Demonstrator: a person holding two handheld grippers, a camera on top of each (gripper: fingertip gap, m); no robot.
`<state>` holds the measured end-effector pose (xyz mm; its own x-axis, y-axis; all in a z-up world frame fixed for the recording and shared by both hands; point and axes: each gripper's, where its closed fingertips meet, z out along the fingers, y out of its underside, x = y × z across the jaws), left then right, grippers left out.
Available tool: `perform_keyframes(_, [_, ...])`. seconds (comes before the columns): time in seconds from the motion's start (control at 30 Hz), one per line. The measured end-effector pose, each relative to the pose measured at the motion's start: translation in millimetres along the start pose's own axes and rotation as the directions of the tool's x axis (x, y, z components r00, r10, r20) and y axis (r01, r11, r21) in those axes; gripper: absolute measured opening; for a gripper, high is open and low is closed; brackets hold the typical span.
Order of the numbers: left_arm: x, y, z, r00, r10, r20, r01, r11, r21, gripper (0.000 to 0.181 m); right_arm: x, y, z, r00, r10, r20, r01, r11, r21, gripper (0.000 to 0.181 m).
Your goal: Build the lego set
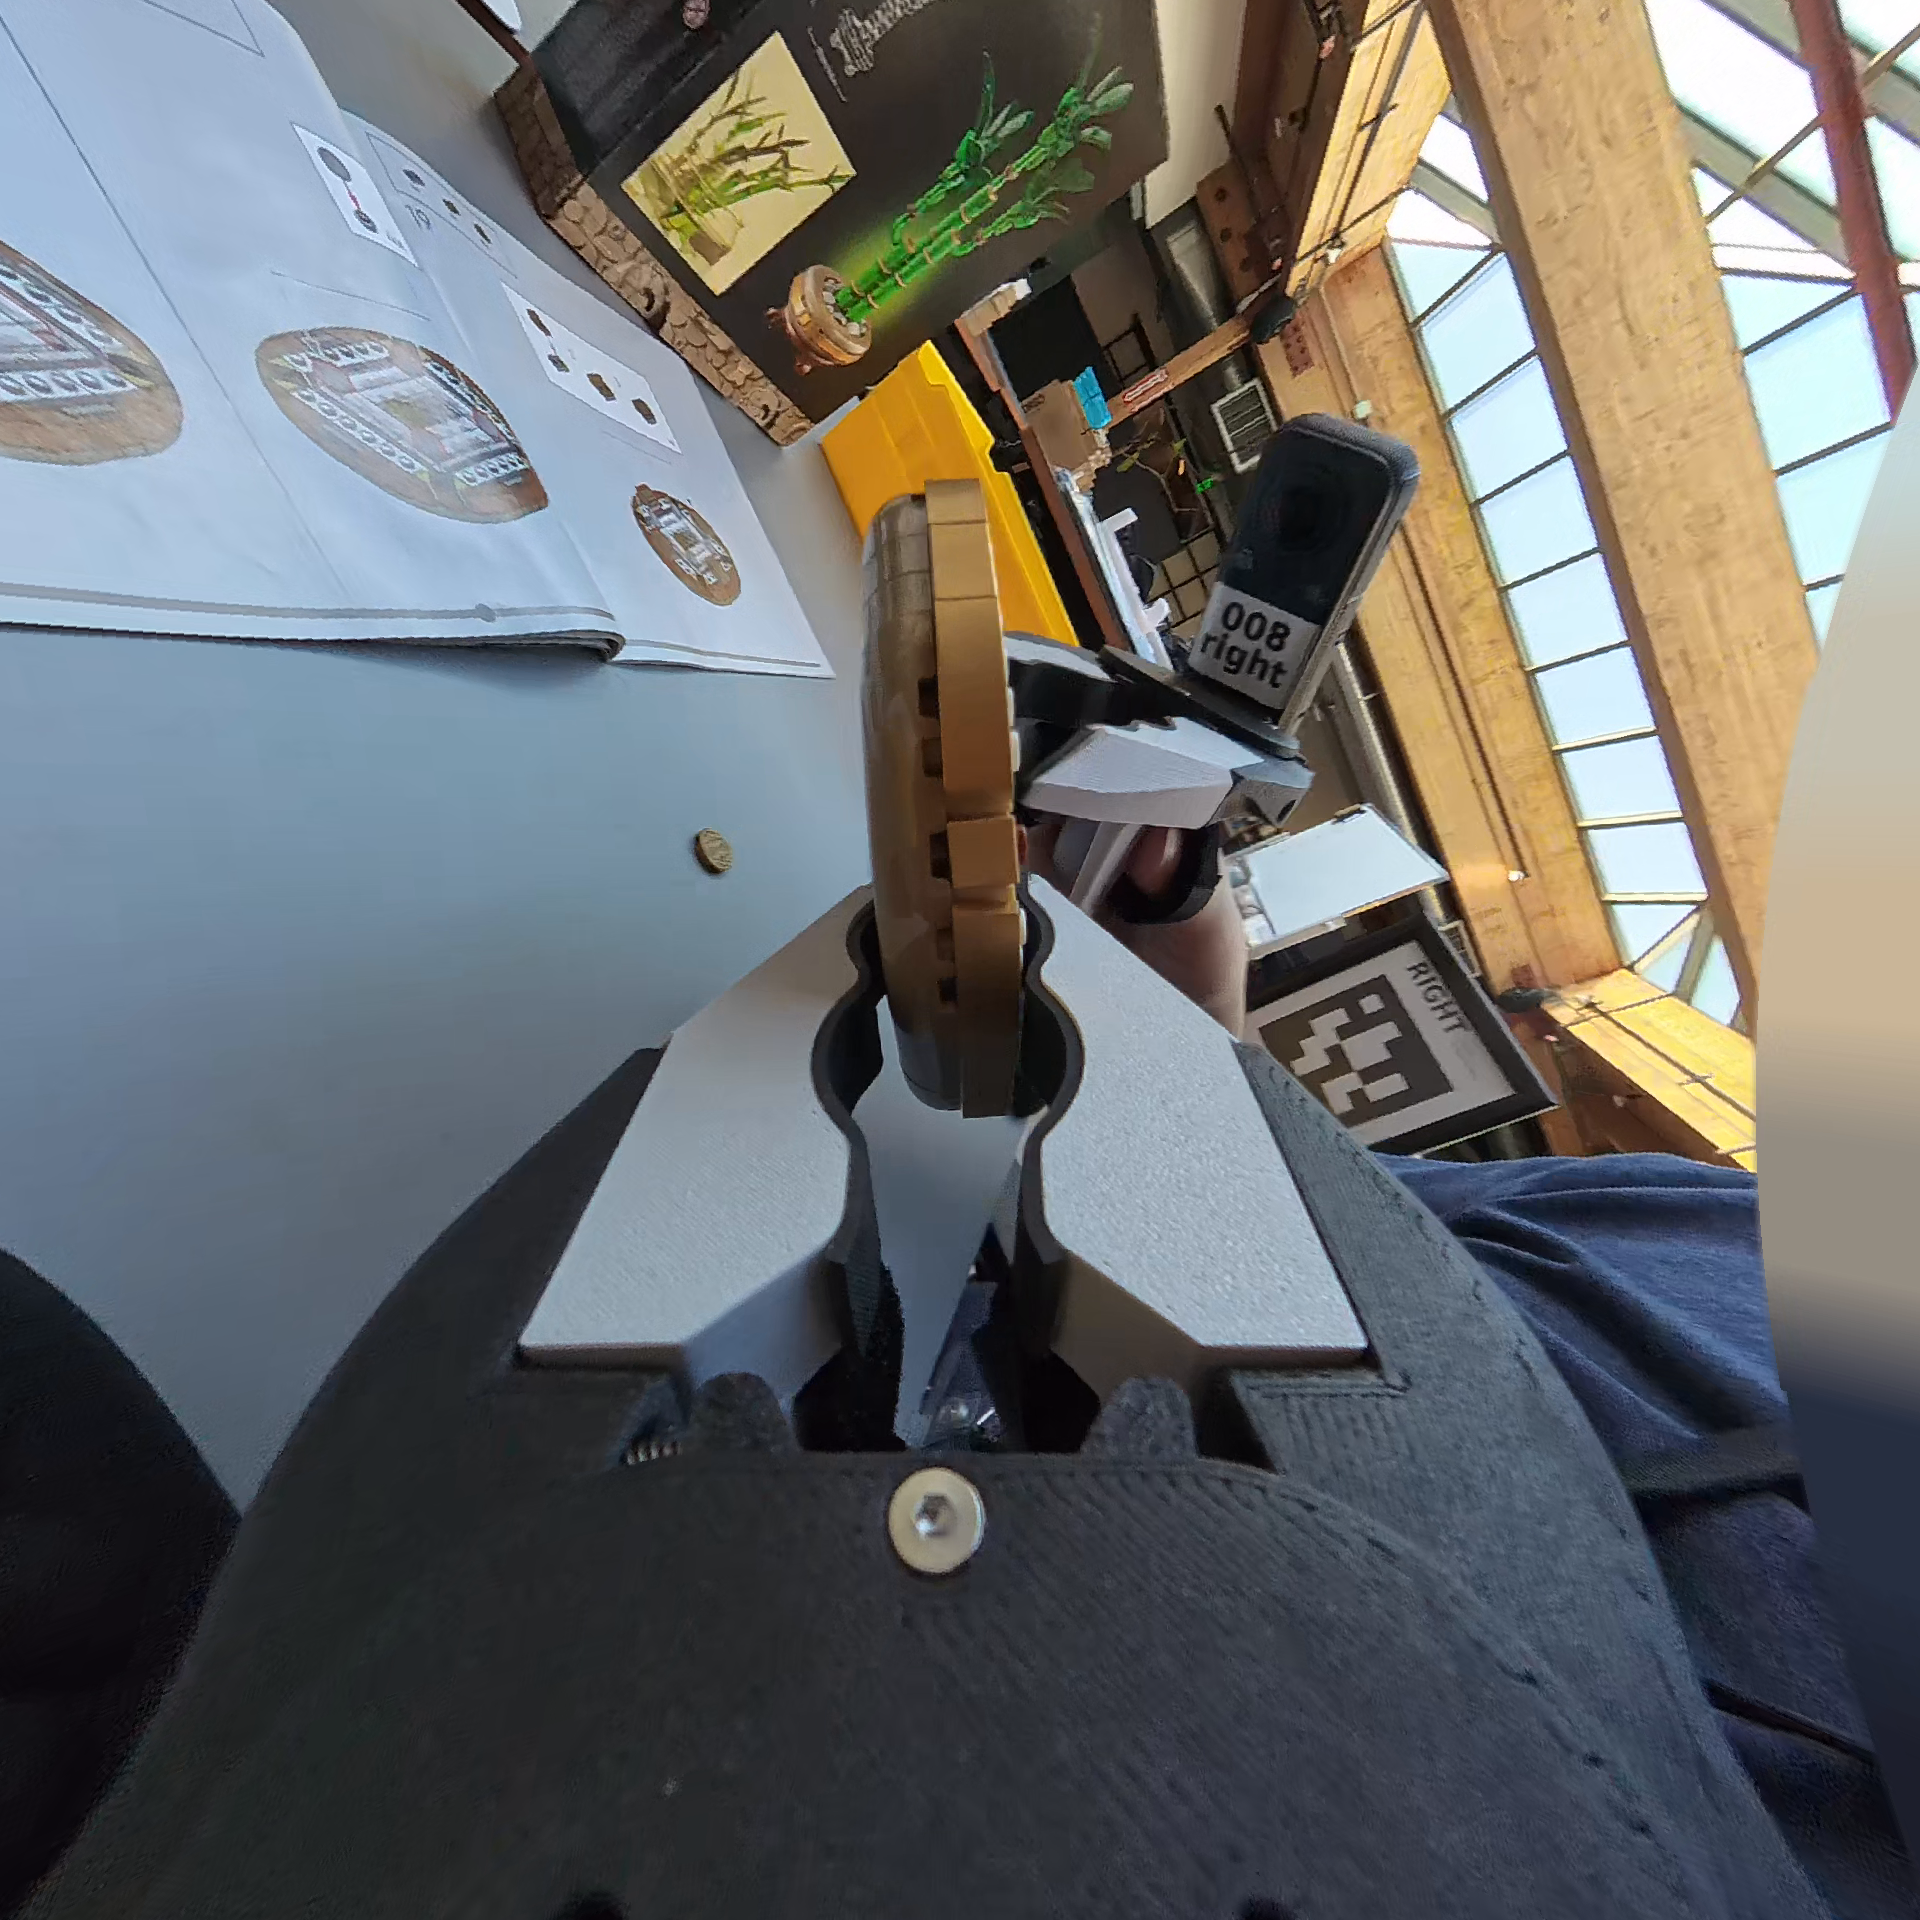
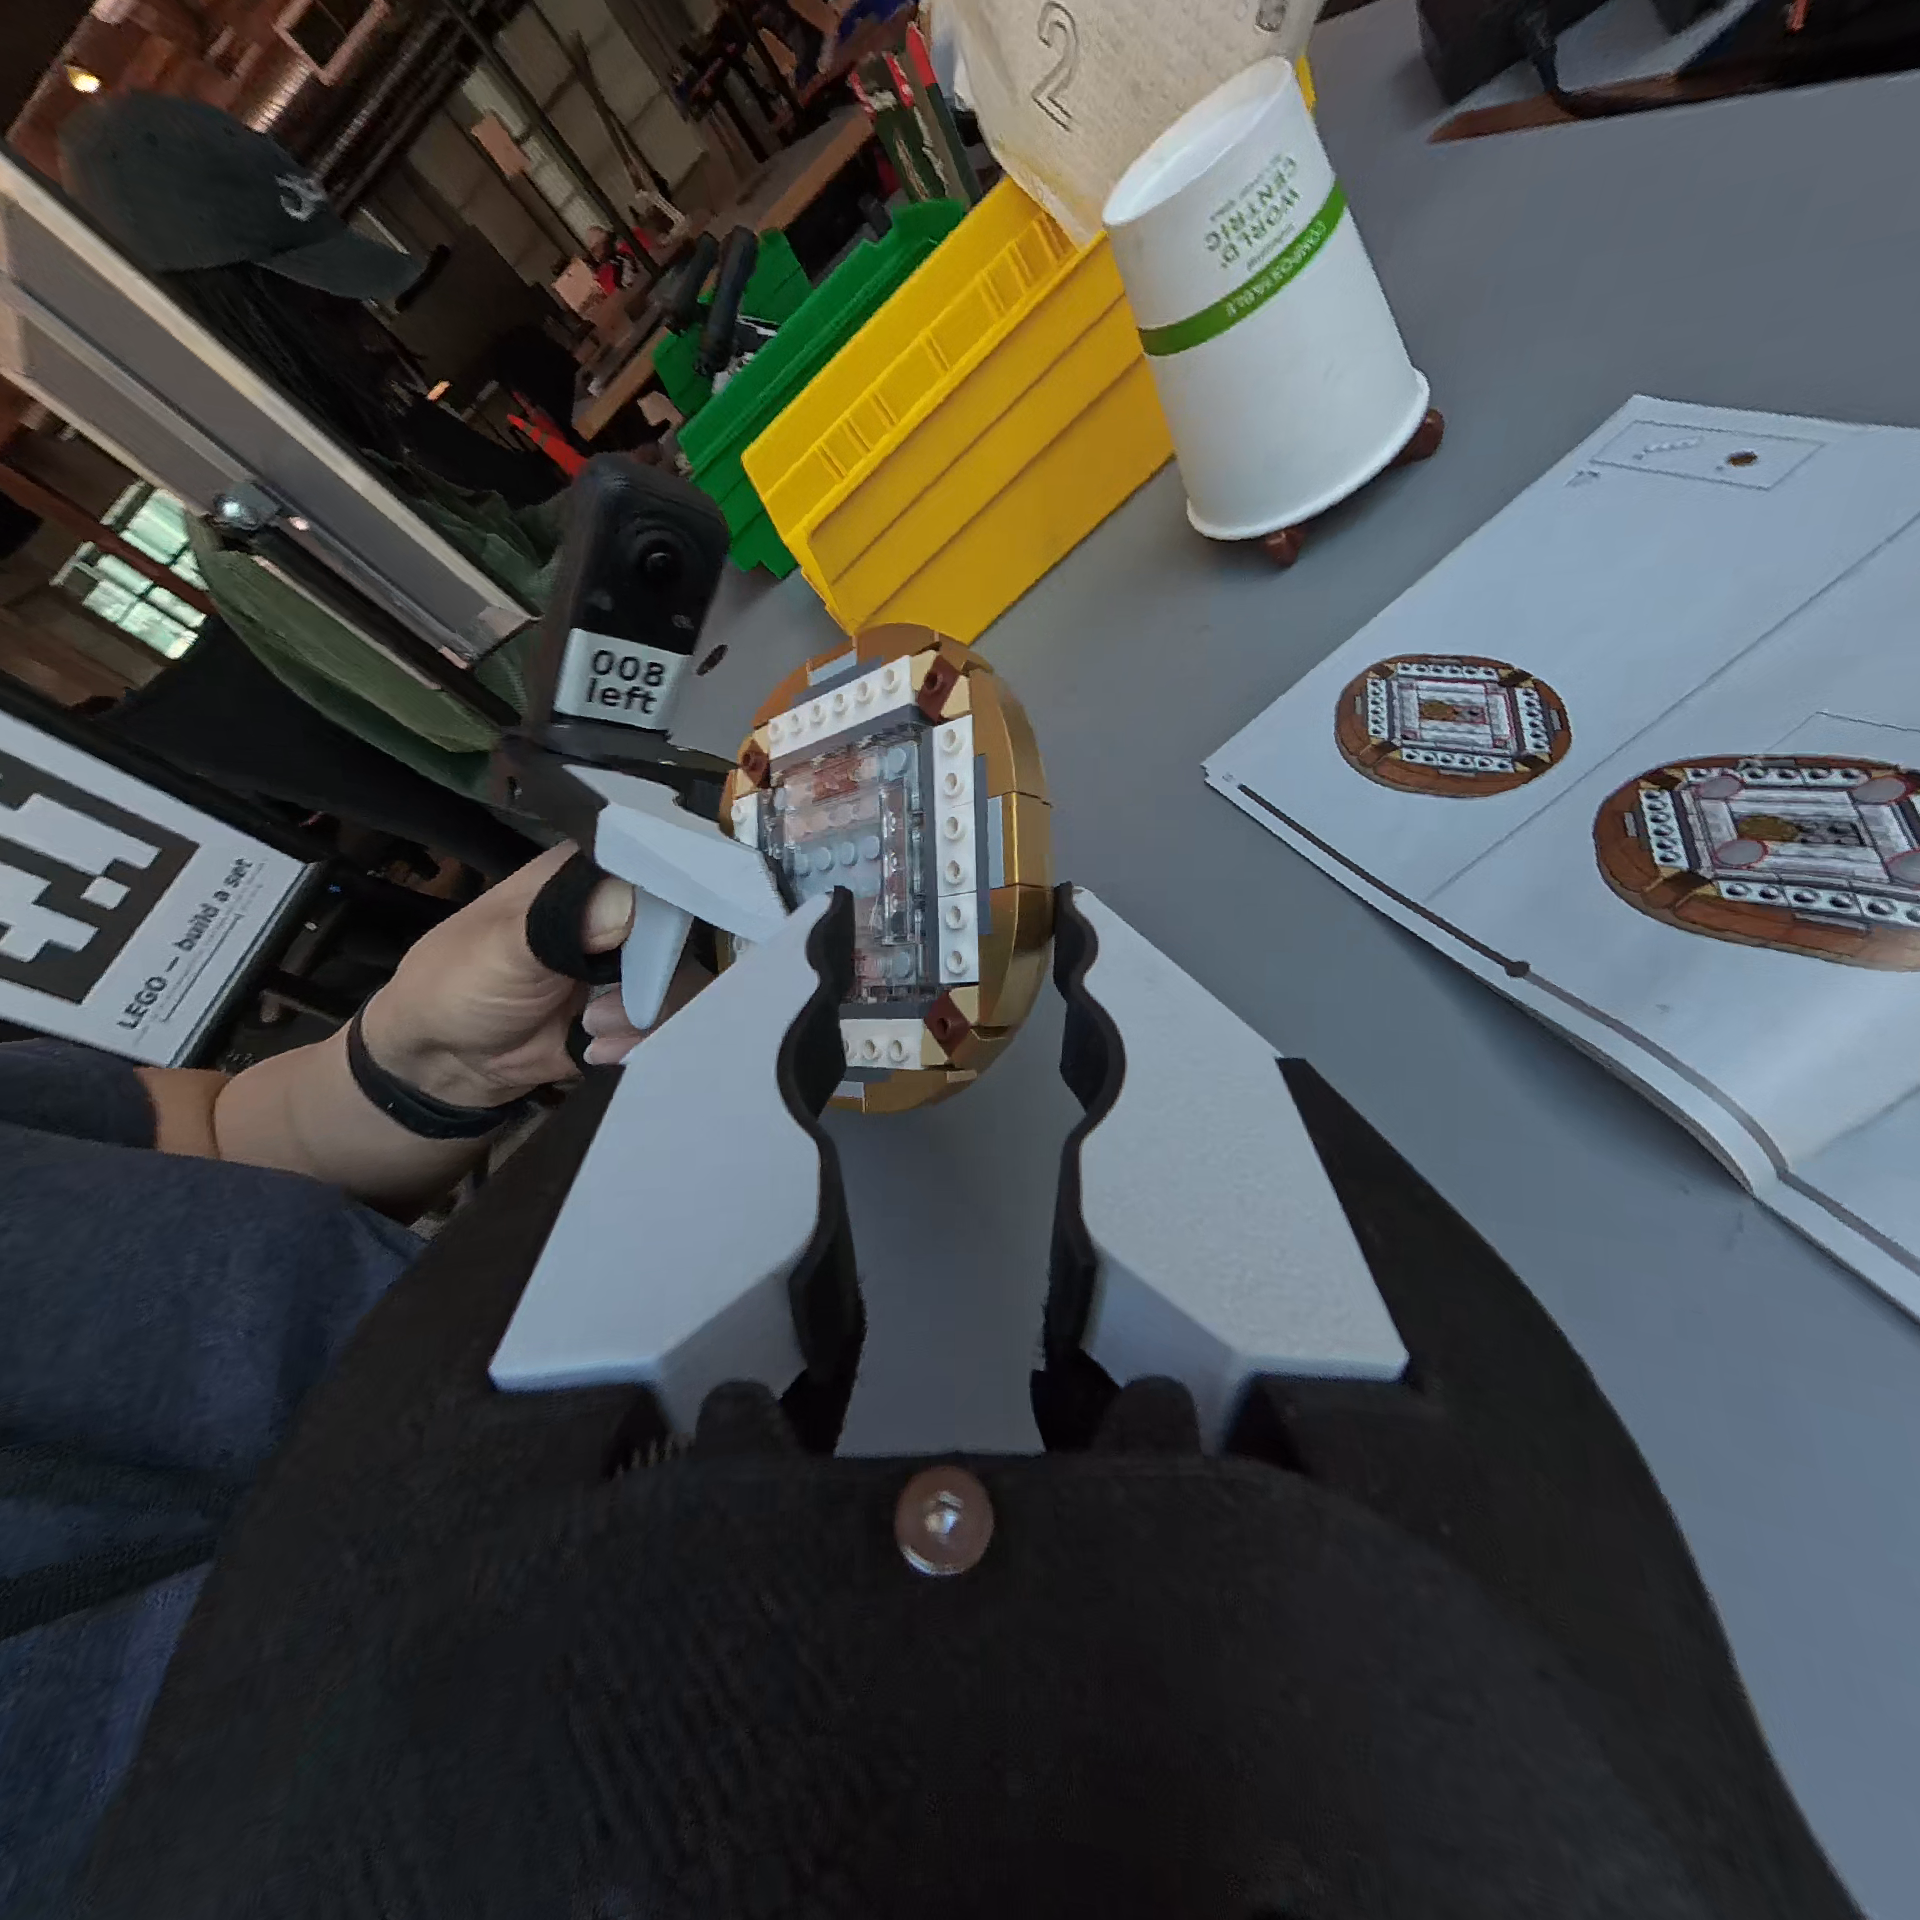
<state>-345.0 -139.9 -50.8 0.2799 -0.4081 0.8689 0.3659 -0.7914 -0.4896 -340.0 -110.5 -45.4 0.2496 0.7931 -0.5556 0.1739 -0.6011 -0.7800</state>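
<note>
Left gripper (image 1: 951, 997) pinches our stiff, light disc (image 1: 940, 790) by its rim; right gripper (image 2: 951, 935) spread, empty, we judge.

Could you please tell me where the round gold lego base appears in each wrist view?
Left wrist view: round gold lego base centre, edge-on, clamped between the near fingers.
Right wrist view: centre, studded face showing, beyond the open fingers.
Shared landmark: yellow bin.
</note>
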Motion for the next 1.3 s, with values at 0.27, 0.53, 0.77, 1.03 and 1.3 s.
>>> perform_keyframes(0.27, [2.1,5.8,0.6,0.994,-0.078,-0.073,0.075,0.996,-0.046,0.02,-3.2,11.1,-2.4,0.941,0.267,0.211,-0.252,0.963,-0.096,0.047])
perform_keyframes(0.53, [5.3,6.6,1.8,0.999,0.042,-0.018,-0.043,0.996,-0.076,0.02,-17.4,21.7,6.7,0.838,0.444,0.319,-0.4,0.895,-0.196,0.03])
perform_keyframes(0.77, [4.8,8.8,0.4,0.999,0.009,-0.042,-0.013,0.994,-0.108,0.02,-22.2,21.4,7.3,0.75,0.538,0.386,-0.491,0.843,-0.22,0.025])
perform_keyframes(1.03, [8.3,6.8,-3.6,0.996,-0.023,-0.088,0.015,0.995,-0.096,0.02,-27.0,19.6,9.0,0.729,0.555,0.4,-0.504,0.831,-0.235,0.023])
perform_keyframes(1.3, [10.3,4.0,-6.3,0.987,-0.081,-0.142,0.07,0.994,-0.079,0.02,-30.4,15.3,10.4,0.754,0.519,0.402,-0.471,0.854,-0.219,0.021])
